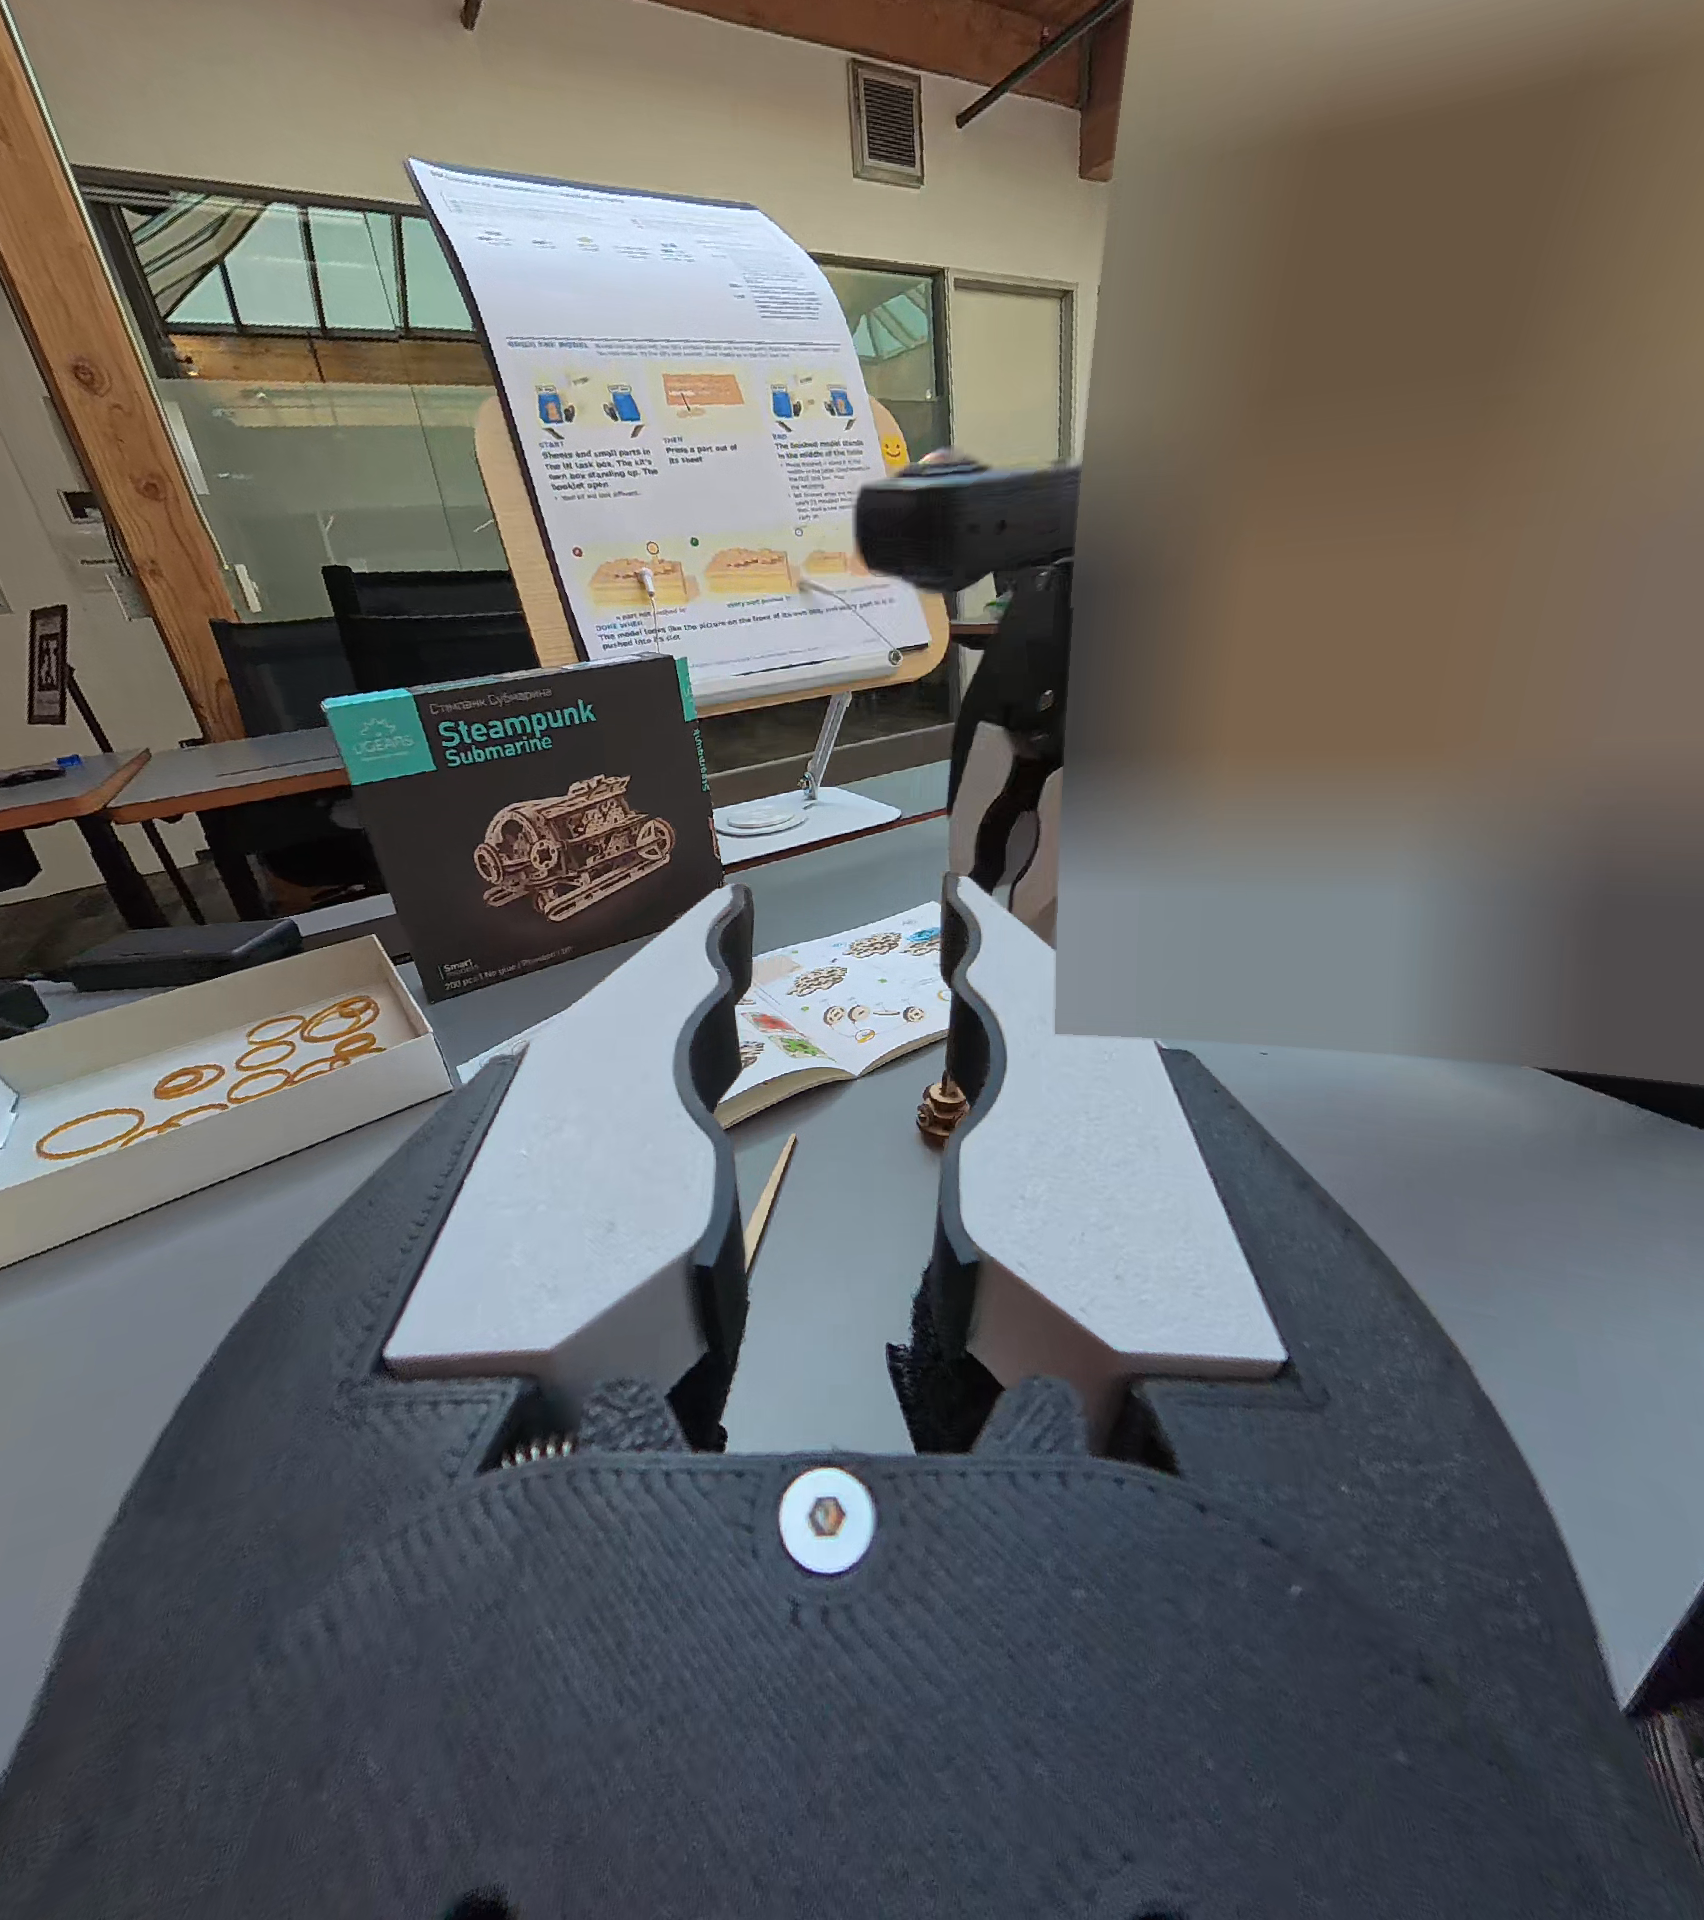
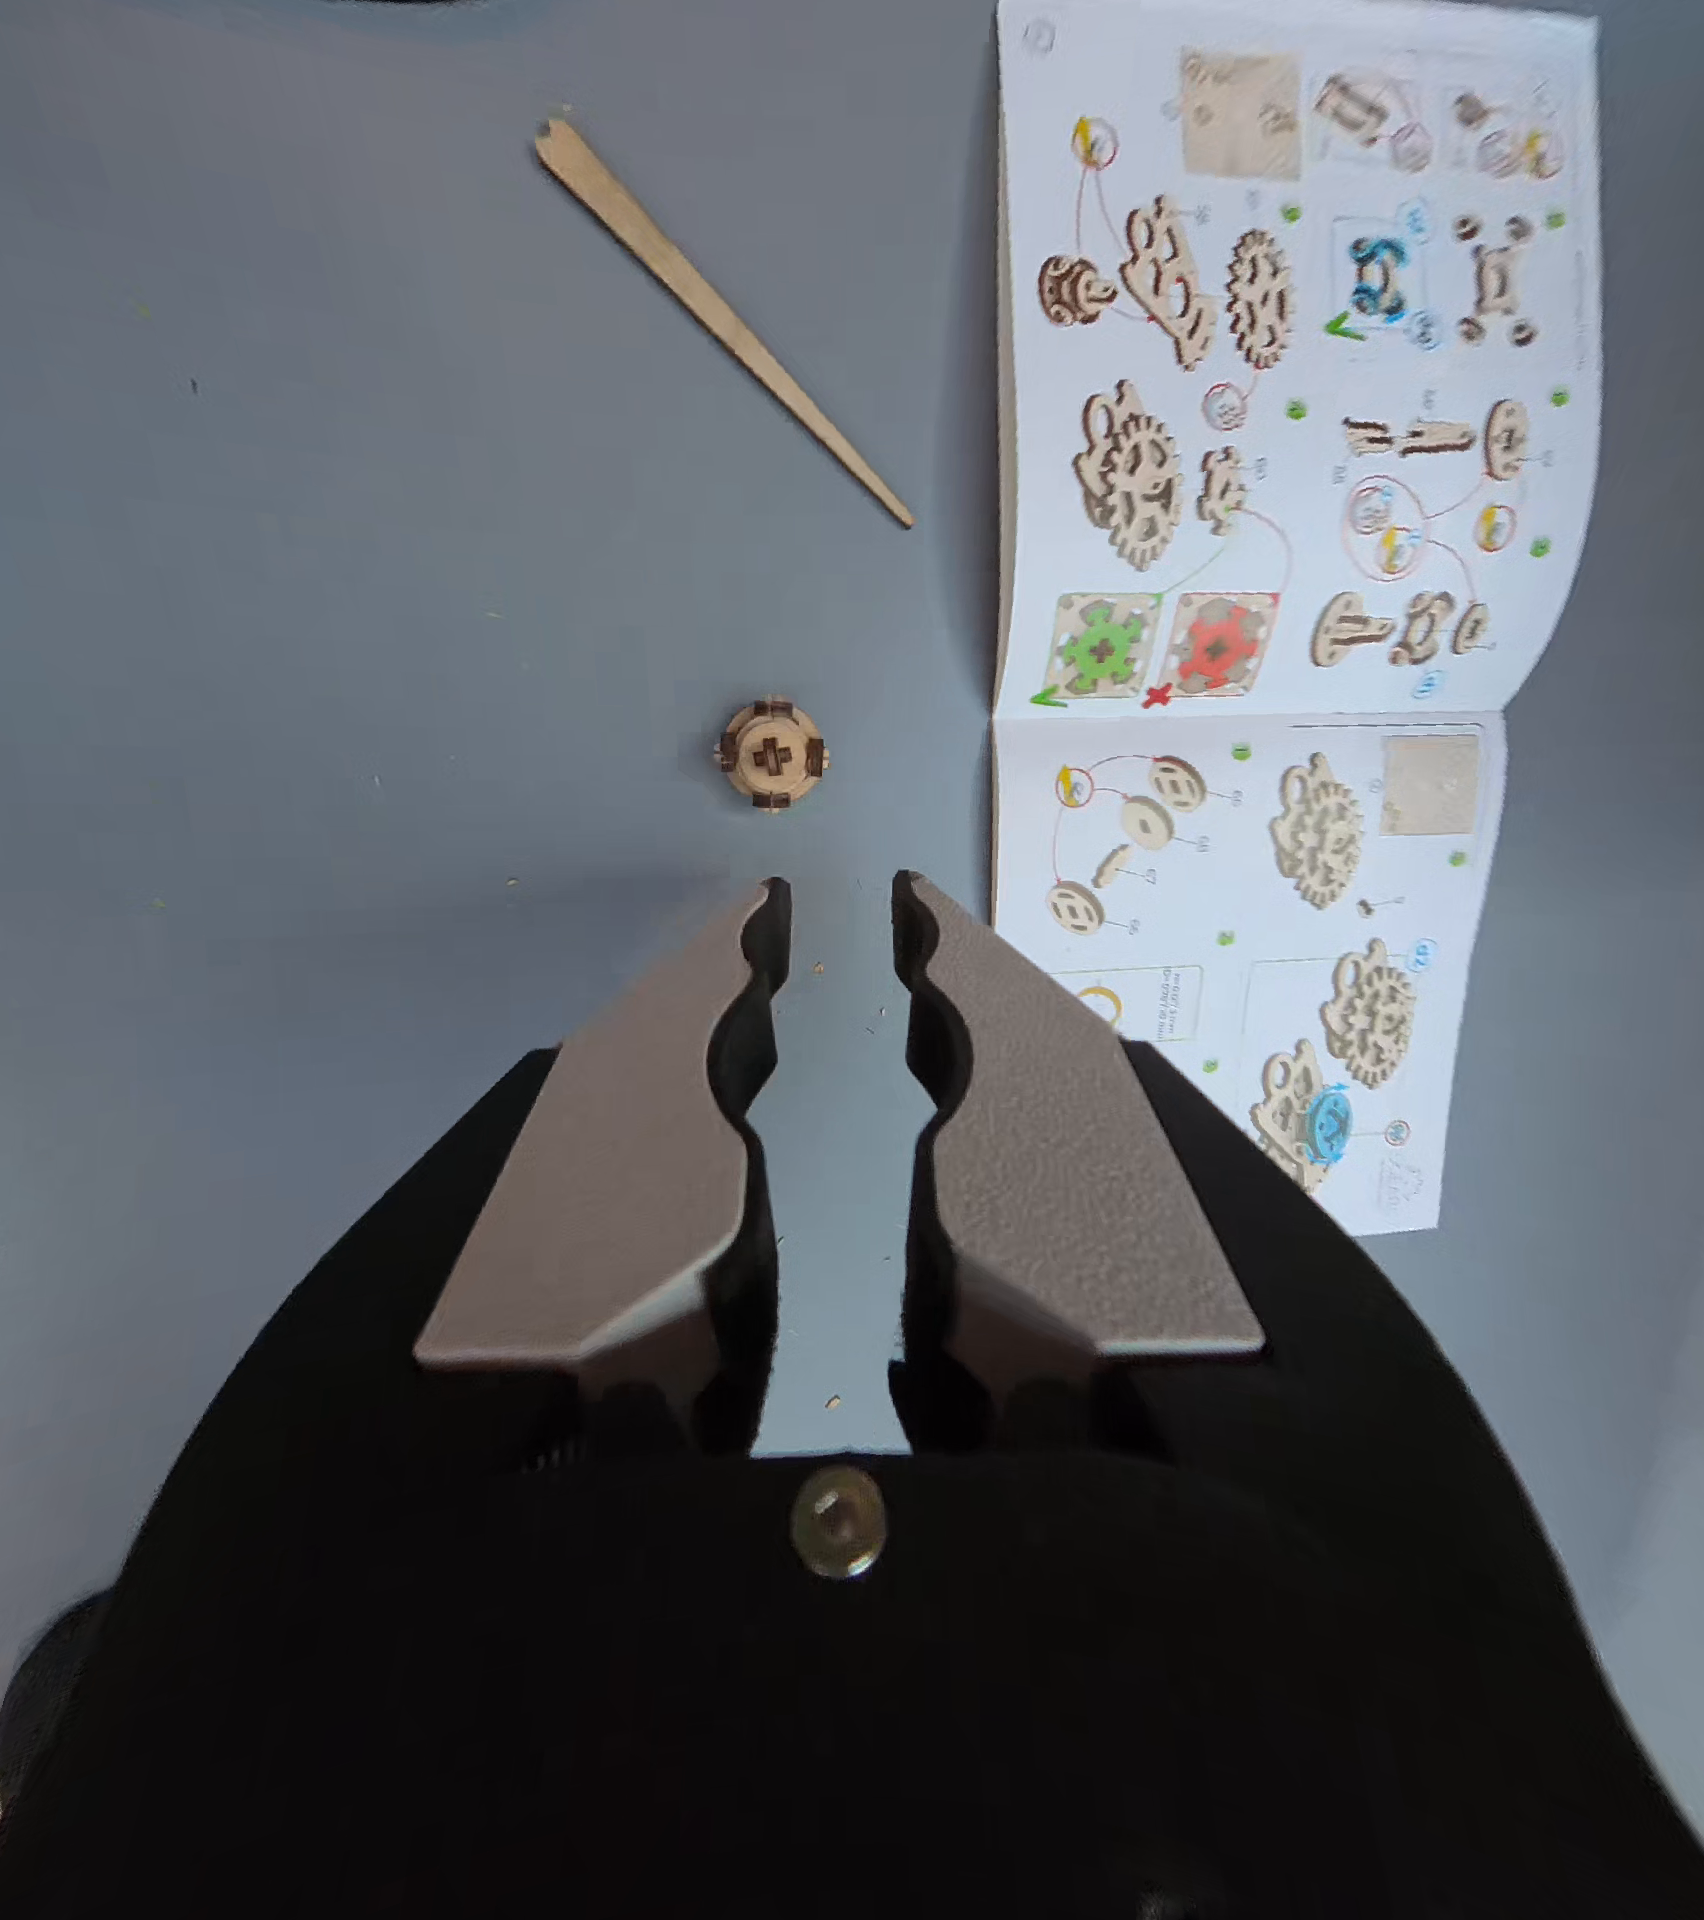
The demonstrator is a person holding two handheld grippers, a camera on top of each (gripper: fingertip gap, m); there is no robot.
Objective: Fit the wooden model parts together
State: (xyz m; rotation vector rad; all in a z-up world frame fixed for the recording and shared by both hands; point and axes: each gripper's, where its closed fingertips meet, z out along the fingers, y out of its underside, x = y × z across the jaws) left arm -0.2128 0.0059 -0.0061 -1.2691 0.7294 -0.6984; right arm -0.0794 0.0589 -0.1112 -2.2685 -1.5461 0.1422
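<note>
A small round wooden assembly (image 2: pixel 773 755) stands on the grey table, just ahead of my right gripper (image 2: pixel 840 883), which is open and empty above it. The same assembly (image 1: pixel 941 1110) shows in the left wrist view beside my right finger. A thin tapered wooden stick (image 2: pixel 718 317) lies on the table beyond it; it also shows between my left fingers (image 1: pixel 770 1195). My left gripper (image 1: pixel 848 904) is open and empty, low over the table. The right gripper (image 1: pixel 993 665) shows farther off in the left wrist view.
An open instruction booklet (image 2: pixel 1284 582) lies to the right of the parts, also visible in the left wrist view (image 1: pixel 848 1008). The kit box (image 1: pixel 526 821) stands behind. A white tray (image 1: pixel 204 1164) with wooden rings sits left. An instruction board (image 1: pixel 682 416) on a stand is at the back. The gap from one gripper's tips to the other's is roughly 20 cm. My right tips are roughly 12 cm from the thin tapered wooden stick (image 2: pixel 718 317).
</note>
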